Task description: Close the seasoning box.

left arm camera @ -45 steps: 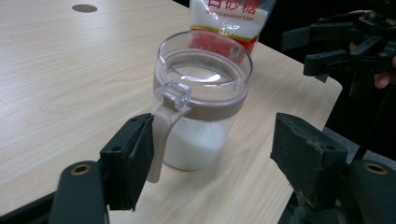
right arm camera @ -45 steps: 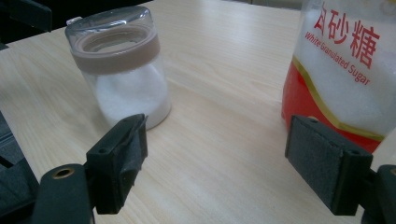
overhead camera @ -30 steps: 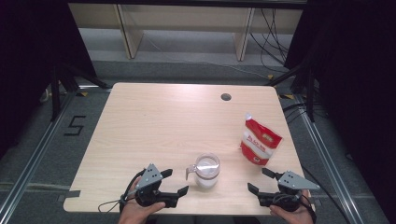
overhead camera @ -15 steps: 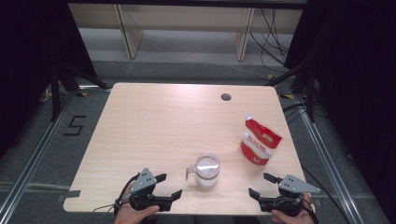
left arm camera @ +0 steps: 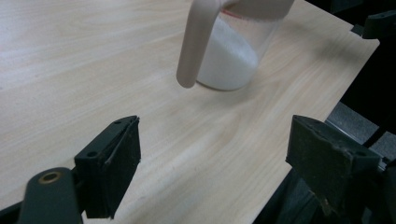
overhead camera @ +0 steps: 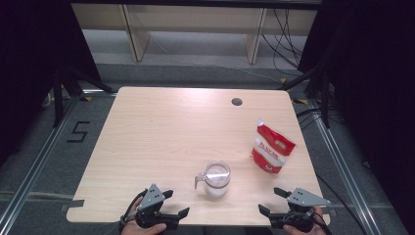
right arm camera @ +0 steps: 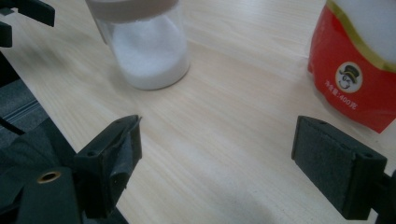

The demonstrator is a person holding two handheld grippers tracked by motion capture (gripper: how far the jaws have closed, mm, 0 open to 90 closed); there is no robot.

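since both grippers hover at the near bench (overhead camera: 147, 127) edge with fingers spread and empty, a hurried reach could knock the cup (overhead camera: 216, 178) over and spill its white powder. the left gripper (overhead camera: 170, 208) sits left of the cup, the right gripper (overhead camera: 272, 201) to its right. the cup is clear plastic, cylindrical, with a beige handle; right of it stands a glossy red pouch (overhead camera: 270, 149).

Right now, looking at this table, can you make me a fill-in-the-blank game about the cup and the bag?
1. The clear plastic measuring cup holds a ____ powder.
2. The red and white pouch stands on the light wooden table nearer the ____ gripper.
3. The left gripper has its jaws ____.
4. The cup's handle points toward the ____ gripper.

Missing words: white; right; open; left
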